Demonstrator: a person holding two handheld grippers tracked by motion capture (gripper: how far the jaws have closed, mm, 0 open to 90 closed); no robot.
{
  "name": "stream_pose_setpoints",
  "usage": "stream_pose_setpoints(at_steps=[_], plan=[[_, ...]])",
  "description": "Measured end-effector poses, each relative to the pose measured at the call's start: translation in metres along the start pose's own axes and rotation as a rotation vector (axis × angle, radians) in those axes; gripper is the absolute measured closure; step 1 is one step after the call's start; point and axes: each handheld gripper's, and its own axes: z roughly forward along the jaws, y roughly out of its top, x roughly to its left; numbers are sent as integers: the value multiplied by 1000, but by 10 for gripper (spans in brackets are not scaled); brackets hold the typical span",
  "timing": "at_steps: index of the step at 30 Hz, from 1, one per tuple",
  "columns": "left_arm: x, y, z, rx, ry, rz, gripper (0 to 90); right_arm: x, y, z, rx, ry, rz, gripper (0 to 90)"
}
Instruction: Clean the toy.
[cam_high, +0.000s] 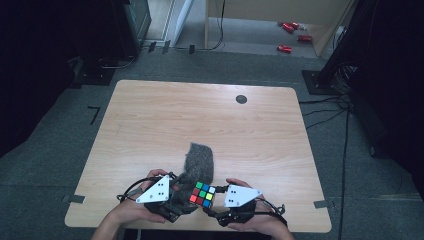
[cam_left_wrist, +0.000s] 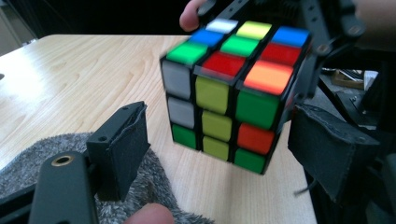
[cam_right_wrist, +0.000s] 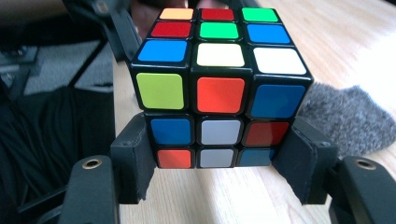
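I count one puzzle cube (cam_high: 202, 193), one grey fuzzy cloth (cam_high: 199, 161), and two grippers, one in each hand. On the floor beyond the table (cam_high: 150, 120) lie four small red things (cam_high: 291, 35); I can't make out what they are. I see no container, so nothing sits inside anything.

The cube sits between my two grippers, lifted off the table. My right gripper (cam_right_wrist: 219, 161) has it: both padded jaws press on opposite sides of the cube's lower two layers, partway open to that width, with the top layer standing free above them. The cube is right at those jaws, filling the gap.

My left gripper (cam_left_wrist: 219, 151) stands wide, with the cube just ahead of the gap, nearer its right-hand jaw in the left gripper view, and neither pad is touching it. The cube looks slightly blurred there. The cloth lies on the table beneath and behind the left gripper, stretching away from both of them.
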Motion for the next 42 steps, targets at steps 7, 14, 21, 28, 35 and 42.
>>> stream_pose_setpoints(at_steps=[7, 14, 21, 28, 35, 42], plan=[[-4, 0, 5, 30, -33, 20, 219, 4, -1, 5, 45, 22, -39, 349], [-9, 2, 12, 35, -54, 37, 239, 6, -1, 7, 76, 38, -58, 349], [-8, 2, 14, 45, -54, 25, 251, 5, -1, 8, 97, 40, -45, 349], [-5, 3, 7, 8, -72, 13, 333, 1, -1, 5, 83, 57, -9, 345], [-2, 3, 3, -12, -112, -22, 339, 1, -1, 3, 53, 83, -13, 346], [-2, 2, 3, 0, -125, -37, 331, 2, -1, 2, 48, 90, -42, 348]])
